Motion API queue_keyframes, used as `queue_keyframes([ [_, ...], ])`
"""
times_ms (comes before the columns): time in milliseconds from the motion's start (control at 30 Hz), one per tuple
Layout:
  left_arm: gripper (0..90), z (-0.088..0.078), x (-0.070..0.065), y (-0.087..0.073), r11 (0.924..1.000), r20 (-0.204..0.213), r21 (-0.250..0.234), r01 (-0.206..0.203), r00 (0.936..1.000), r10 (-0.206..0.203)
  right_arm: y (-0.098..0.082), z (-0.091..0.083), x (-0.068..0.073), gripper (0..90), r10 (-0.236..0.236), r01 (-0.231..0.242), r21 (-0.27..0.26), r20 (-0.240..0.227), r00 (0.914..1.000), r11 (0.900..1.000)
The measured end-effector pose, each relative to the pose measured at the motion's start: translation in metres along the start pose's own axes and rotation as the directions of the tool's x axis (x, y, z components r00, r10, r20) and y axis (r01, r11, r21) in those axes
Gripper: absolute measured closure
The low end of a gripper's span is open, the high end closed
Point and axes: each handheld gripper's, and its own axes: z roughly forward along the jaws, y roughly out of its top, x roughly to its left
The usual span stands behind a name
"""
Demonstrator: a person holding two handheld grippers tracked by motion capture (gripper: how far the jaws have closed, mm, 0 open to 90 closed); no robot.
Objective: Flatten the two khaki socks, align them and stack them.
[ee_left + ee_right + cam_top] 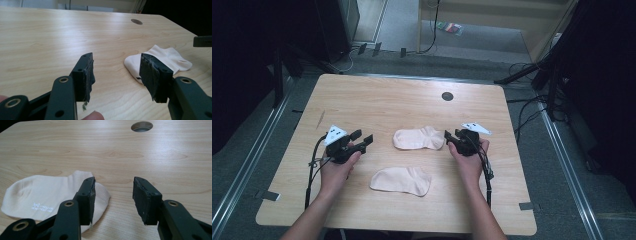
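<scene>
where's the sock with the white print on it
In the high view the far sock lies mid-table between both grippers, its cuff beside the right gripper; the other sock lies nearer the person.

Far sock (418,138) between both claws, near sock (401,180) before it (apart)

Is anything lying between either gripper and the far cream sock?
Nothing visible does. Bare wooden table separates the left gripper from the far cream ankle sock; the right gripper sits at the sock's cuff end, jaws open and empty. The near cream sock lies clear of both paths.
</scene>
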Motion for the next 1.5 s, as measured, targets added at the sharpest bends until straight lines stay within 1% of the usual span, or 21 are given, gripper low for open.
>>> queue_keyframes([
  [133,46.2,0.023,-0.005,0.005,0.9977,0.021,0.064,-0.021,0.9996,0.019,0.000,0.002,0.001,54.0,-0.011,0.011,0.010,0.001,0.9999,1.000],
  [167,47.0,0.036,-0.011,0.007,0.9934,0.046,0.104,-0.047,0.9980,0.043,-0.001,0.004,0.002,54.4,-0.013,0.013,0.011,0.004,0.9999,1.000],
  [200,47.0,0.036,-0.011,0.007,0.9934,0.046,0.104,-0.047,0.9980,0.043,-0.001,0.004,0.002,54.4,-0.013,0.013,0.011,0.004,0.9999,1.000],
  [267,47.7,0.047,-0.017,0.008,0.9850,0.058,0.145,-0.094,0.9946,0.086,-0.001,0.006,0.002,54.7,-0.016,0.015,0.017,0.008,0.9998,1.000],
  [333,50.3,0.057,-0.023,0.008,0.9792,0.085,0.174,-0.105,0.9922,0.091,-0.002,0.009,0.003,55.1,-0.024,0.024,0.022,0.006,0.9997,0.999],
  [367,50.7,0.065,-0.028,0.008,0.9719,0.087,0.203,-0.119,0.9909,0.103,-0.002,0.010,0.003,55.2,-0.030,0.030,0.022,0.007,0.9995,0.999],
  [600,56.1,0.080,-0.033,0.009,0.9699,0.068,0.232,-0.074,0.9959,0.060,0.000,0.021,0.006,55.1,-0.052,0.054,0.065,-0.022,0.9984,0.996],
  [700,62.5,0.086,-0.036,0.009,0.9613,0.027,0.262,-0.087,0.9962,0.082,0.000,0.030,0.010,55.2,-0.059,0.061,0.080,-0.024,0.9980,0.995],
  [800,67.7,0.089,-0.036,0.009,0.9604,0.023,0.268,-0.077,0.9970,0.074,-0.001,0.037,0.011,56.5,-0.055,0.056,0.094,-0.015,0.9984,0.994],
  [867,69.7,0.090,-0.038,0.008,0.9563,0.038,0.280,-0.084,0.9964,0.076,-0.002,0.038,0.012,56.7,-0.053,0.055,0.098,-0.017,0.9984,0.994],
  [900,70.5,0.091,-0.040,0.006,0.9489,0.047,0.297,-0.106,0.9943,0.096,-0.004,0.040,0.014,58.1,-0.063,0.065,0.114,-0.017,0.9978,0.991],
  [933,72.5,0.091,-0.040,0.006,0.9489,0.047,0.297,-0.106,0.9943,0.096,-0.004,0.040,0.014,58.1,-0.063,0.065,0.114,-0.017,0.9978,0.991],
  [967,74.3,0.091,-0.041,0.004,0.9404,0.049,0.316,-0.125,0.9921,0.115,-0.006,0.042,0.016,60.2,-0.088,0.088,0.128,-0.009,0.9961,0.988],
  [1000,75.5,0.091,-0.041,0.004,0.9404,0.049,0.316,-0.125,0.9921,0.115,-0.006,0.042,0.016,60.2,-0.088,0.088,0.128,-0.009,0.9961,0.988],
  [1033,77.3,0.092,-0.040,0.003,0.9383,0.047,0.324,-0.120,0.9927,0.111,-0.008,0.042,0.018,66.1,-0.096,0.096,0.130,-0.003,0.9954,0.987],
  [1167,85.2,0.090,-0.038,0.004,0.9386,0.048,0.329,-0.104,0.9944,0.094,-0.008,0.040,0.019,80.1,-0.096,0.096,0.147,-0.009,0.9953,0.985],
  [1233,88.7,0.086,-0.037,0.006,0.9343,0.044,0.334,-0.123,0.9923,0.115,-0.008,0.037,0.021,85.8,-0.116,0.116,0.162,-0.009,0.9933,0.980],
  [1267,88.9,0.086,-0.037,0.006,0.9343,0.044,0.334,-0.123,0.9923,0.115,-0.007,0.036,0.022,86.1,-0.101,0.103,0.161,-0.022,0.9947,0.981],
  [1300,89.0,0.082,-0.035,0.006,0.9407,0.031,0.318,-0.117,0.9931,0.113,-0.006,0.035,0.021,86.5,-0.093,0.097,0.162,-0.030,0.9952,0.982],
  [1400,89.4,0.077,-0.032,0.007,0.9440,0.037,0.310,-0.114,0.9935,0.108,-0.005,0.030,0.021,86.7,-0.085,0.090,0.157,-0.039,0.9956,0.983],
  [1500,89.8,0.062,-0.025,0.009,0.9594,0.039,0.268,-0.088,0.9960,0.081,0.001,0.018,0.021,87.1,-0.083,0.091,0.127,-0.062,0.9946,0.988],
])
